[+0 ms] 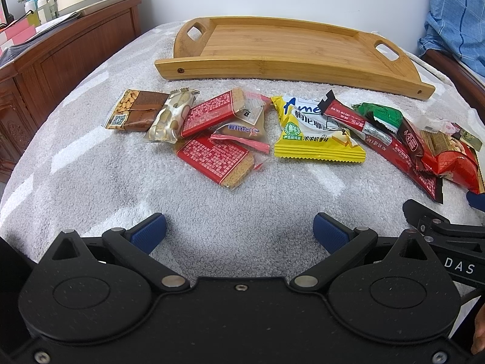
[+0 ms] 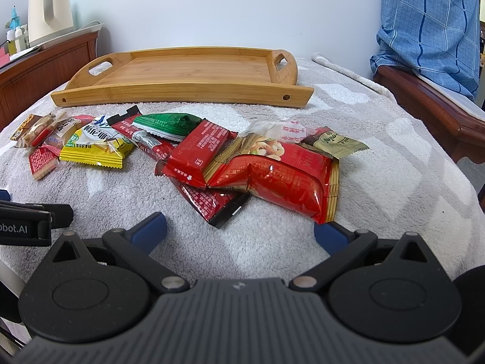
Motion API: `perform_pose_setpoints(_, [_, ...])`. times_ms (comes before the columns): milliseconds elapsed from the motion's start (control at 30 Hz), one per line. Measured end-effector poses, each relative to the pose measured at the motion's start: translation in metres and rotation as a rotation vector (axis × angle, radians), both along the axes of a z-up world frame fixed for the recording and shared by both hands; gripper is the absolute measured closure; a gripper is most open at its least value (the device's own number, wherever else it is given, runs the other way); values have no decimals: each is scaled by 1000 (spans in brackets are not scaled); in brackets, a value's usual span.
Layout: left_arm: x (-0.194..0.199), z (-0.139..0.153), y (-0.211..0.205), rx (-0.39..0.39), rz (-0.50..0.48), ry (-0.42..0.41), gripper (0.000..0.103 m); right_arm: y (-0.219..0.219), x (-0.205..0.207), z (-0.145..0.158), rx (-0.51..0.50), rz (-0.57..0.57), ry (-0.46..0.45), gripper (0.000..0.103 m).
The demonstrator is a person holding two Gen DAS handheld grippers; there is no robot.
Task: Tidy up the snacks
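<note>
Several snack packets lie in a loose row on a grey towel. An empty bamboo tray (image 1: 291, 45) (image 2: 188, 74) stands behind them. In the left wrist view a yellow wafer packet (image 1: 315, 135) lies in the middle, red biscuit packets (image 1: 216, 160) to its left, a brown peanut bar (image 1: 136, 110) at far left. My left gripper (image 1: 239, 230) is open and empty, short of the packets. In the right wrist view a big red nut packet (image 2: 282, 176) lies just ahead of my right gripper (image 2: 241, 230), which is open and empty. A green packet (image 2: 169, 123) lies behind.
A wooden cabinet (image 1: 54, 69) with a cream kettle (image 2: 48, 6) and bottles stands at the left. A person in a blue checked shirt (image 2: 430, 30) sits at the right by a wooden frame (image 2: 430, 103). The towel (image 1: 121, 188) covers the whole surface.
</note>
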State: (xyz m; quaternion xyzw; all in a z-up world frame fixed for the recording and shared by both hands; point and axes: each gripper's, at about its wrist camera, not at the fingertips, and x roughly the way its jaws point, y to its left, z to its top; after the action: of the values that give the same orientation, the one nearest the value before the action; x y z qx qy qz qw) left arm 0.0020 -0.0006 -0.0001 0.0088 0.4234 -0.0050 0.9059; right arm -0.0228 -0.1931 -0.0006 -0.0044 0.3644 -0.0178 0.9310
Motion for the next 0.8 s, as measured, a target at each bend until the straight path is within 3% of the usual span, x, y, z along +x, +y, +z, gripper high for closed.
perform_pose_setpoints(167, [0,1,0,3,1,-4,0,0,-5,-2,-5,0,-25,0])
perform_pose_setpoints(367, [-2,4,0,4,-4,5,0,-2,-3,4,11,-1,7,0])
perform_pose_setpoints(500, [-1,16,9,-45,18,-2,17,-11,-8,12,42,-6,5,0])
perform_pose_setpoints(700, [-3,39,21,-94,18,-64,29,-28,-18,36,82,-16,-50,1])
perform_pose_setpoints(800, [0,50,24,-86,16,-103,47,-37,-16,47,74,-28,-84,5])
